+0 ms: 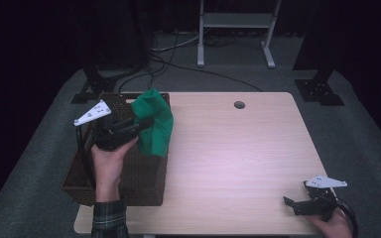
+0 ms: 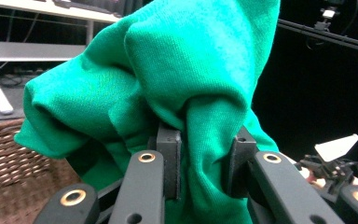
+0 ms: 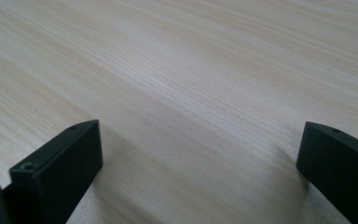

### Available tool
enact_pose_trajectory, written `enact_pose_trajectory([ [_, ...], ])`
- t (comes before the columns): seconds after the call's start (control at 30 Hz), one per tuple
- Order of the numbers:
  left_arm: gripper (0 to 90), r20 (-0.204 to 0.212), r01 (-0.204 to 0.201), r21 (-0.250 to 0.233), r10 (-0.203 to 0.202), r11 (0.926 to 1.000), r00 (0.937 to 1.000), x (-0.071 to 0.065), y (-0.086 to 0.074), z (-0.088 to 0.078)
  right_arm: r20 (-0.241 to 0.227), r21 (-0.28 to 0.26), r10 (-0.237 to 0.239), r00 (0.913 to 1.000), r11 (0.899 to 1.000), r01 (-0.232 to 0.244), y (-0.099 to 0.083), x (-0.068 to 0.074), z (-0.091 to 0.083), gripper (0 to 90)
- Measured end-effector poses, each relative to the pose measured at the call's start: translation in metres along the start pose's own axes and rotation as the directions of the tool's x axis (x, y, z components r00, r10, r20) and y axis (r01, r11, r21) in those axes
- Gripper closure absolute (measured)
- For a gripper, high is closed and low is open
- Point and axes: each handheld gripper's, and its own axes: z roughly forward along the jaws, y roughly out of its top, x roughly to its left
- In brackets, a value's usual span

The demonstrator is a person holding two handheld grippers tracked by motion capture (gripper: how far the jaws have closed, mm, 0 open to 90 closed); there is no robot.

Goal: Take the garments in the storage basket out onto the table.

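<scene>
Your left gripper (image 2: 200, 158) is clamping the green cloth (image 2: 168, 84), lifting it from the wicker basket (image 1: 144, 176). Next you're needing clear table (image 1: 238, 144); right gripper (image 3: 200, 158) is resting, jaws apart

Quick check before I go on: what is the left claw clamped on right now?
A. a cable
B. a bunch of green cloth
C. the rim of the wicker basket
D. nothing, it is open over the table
B: in the left gripper view the left claw pinches a fold of the green cloth between its pads, above the wicker basket.
</scene>
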Motion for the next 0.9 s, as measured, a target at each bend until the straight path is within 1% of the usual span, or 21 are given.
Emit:
enact_pose_trajectory([
  [0.03, 73.0, 0.0, 0.0, 0.0, 0.0, 1.0, 1.0, 0.0, 0.0, 0.0, 0.0, 0.0, 0.0, 1.0, 1.0, 0.0, 0.0, 0.0, 0.0, 0.0],
  [0.23, 73.0, 0.034, -0.008, 0.01, 0.008, 0.9999, 0.9994, -0.011, -0.002, 0.021, -0.004, 0.001, -0.004, 1.0, 1.0, 0.004, 0.0, 0.0, 0.0, 0.0],
  [0.33, 73.1, 0.042, -0.013, 0.026, 0.012, 0.9996, 0.9991, -0.018, -0.004, 0.031, -0.012, 0.0, -0.01, 0.9999, 1.0, 0.01, 0.0, -0.001, 0.0, 0.0],
  [0.53, 73.0, 0.067, -0.015, 0.041, 0.012, 0.9991, 0.9976, -0.029, -0.011, 0.05, -0.027, -0.001, -0.026, 0.9993, 1.0, 0.026, 0.001, -0.001, 0.001, 0.0],
  [0.67, 73.0, 0.071, -0.016, 0.047, 0.013, 0.9988, 0.9974, -0.036, -0.017, 0.059, -0.03, -0.001, -0.029, 0.9991, 1.0, 0.029, 0.001, -0.002, 0.001, 0.0],
  [0.73, 73.0, 0.08, -0.022, 0.053, 0.018, 0.9983, 0.9967, -0.039, -0.021, 0.062, -0.03, -0.001, -0.029, 0.9991, 1.0, 0.029, 0.001, -0.002, 0.001, 0.0],
  [0.9, 73.0, 0.089, -0.026, 0.06, 0.021, 0.9979, 0.9958, -0.042, -0.032, 0.068, -0.03, -0.001, -0.03, 0.9991, 1.0, 0.03, 0.001, -0.002, 0.001, 0.0],
])
